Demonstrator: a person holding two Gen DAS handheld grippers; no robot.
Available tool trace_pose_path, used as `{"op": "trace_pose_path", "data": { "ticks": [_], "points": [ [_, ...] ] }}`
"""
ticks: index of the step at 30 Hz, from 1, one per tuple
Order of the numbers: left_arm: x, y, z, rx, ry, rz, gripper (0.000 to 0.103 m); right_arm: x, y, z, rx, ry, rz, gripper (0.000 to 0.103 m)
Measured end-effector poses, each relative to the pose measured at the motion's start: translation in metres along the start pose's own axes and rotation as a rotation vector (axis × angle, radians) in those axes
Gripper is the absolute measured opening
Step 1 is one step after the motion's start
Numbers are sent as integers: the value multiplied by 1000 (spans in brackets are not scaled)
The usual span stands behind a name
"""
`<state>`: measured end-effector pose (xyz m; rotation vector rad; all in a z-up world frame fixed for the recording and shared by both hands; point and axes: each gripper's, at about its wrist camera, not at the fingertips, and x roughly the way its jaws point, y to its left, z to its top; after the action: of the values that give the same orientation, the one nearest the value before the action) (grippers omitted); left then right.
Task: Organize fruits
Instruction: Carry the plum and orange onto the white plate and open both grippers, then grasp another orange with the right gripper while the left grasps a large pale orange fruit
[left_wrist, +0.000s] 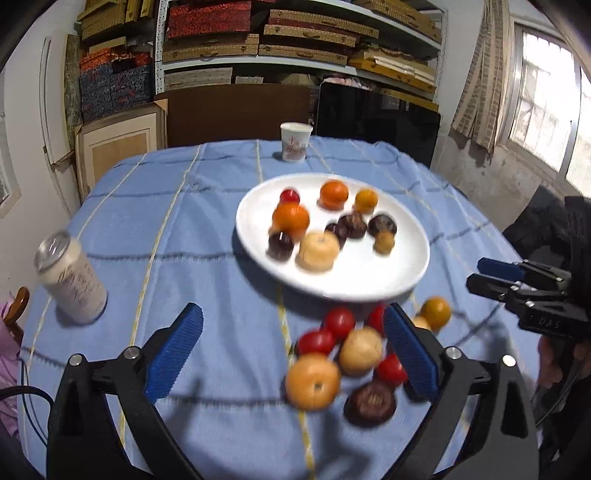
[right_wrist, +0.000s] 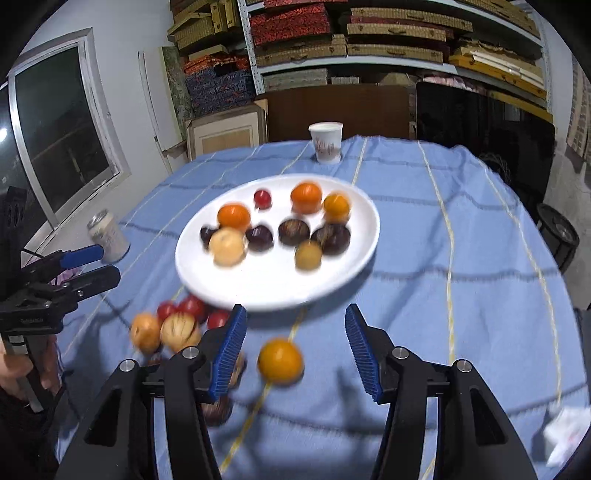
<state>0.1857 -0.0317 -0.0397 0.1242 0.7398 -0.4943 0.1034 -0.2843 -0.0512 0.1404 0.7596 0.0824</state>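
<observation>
**Right wrist view: orange sitting right in front of a spread claw, plate half loaded**

Right wrist cam looks down on the right claw (right_wrist: 293, 349), its blue pads wide apart and gripping nothing. A loose orange (right_wrist: 280, 360) lies on the blue checked cloth of the desk (right_wrist: 461, 258), on the near side of the white plate (right_wrist: 273, 280), and lines up between the two pads, a bit closer to the left one. No contact that I can see, though the frame is blurry.

The plate already holds a bunch of fruit: oranges, a small red one, several dark purple ones and a couple of pale tan ones. I can't count them cleanly through the blur.

Near the plate's near-left rim there's a loose pile (right_wrist: 177, 325) on the cloth: red tomatoes, pale round fruits and a dark one partly hidden behind the right claw's left finger.

Left wrist cam shows the left claw (left_wrist: 293, 352) also spread and gripping nothing. That same pile (left_wrist: 347, 358) sits by the plate's near edge, mostly toward the left claw's right pad, with a big tan-orange fruit (left_wrist: 312, 380) closest to the middle of the gap.

Beyond the plate stands a paper cup (left_wrist: 295, 142). Well off to the plate's left, a white can (left_wrist: 72, 275) stands on the cloth.
</observation>
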Motion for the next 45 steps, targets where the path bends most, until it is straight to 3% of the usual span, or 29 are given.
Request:
{"op": "trace_pose_path", "data": {
  "ticks": [3, 9, 13, 17, 23, 31, 32, 34, 36, 45],
  "points": [
    [5, 3, -29, -17, 47, 10, 96, 10, 10, -15, -19, 26, -36, 56],
    [10, 9, -50, -18, 69, 57, 96, 33, 18, -15, -38, 57, -99, 52],
    [15, 6, -54, 5, 84, 59, 96, 43, 21, -18, -37, 74, -86, 50],
    [20, -1, -52, 40, 93, 63, 96, 56, 18, -24, -22, 88, -67, 38],
    [29, 0, -48, 24, 109, 83, 96, 51, 6, -25, 53, 64, -13, 38],
    [42, -9, -45, 59, 144, 96, 96, 46, 5, -25, 56, 47, -12, 38],
    [44, -9, -44, 53, 149, 97, 93, 46, 5, -25, 57, 48, -14, 38],
    [45, -9, -45, 52, 151, 82, 61, 45, 3, -25, 65, 44, -14, 38],
    [45, -11, -46, 68, 151, 70, 43, 44, 2, -25, 68, 40, -14, 38],
    [31, -3, -47, 18, 82, 40, 42, 39, 2, -25, 63, 15, -11, 38]
  ]
}}
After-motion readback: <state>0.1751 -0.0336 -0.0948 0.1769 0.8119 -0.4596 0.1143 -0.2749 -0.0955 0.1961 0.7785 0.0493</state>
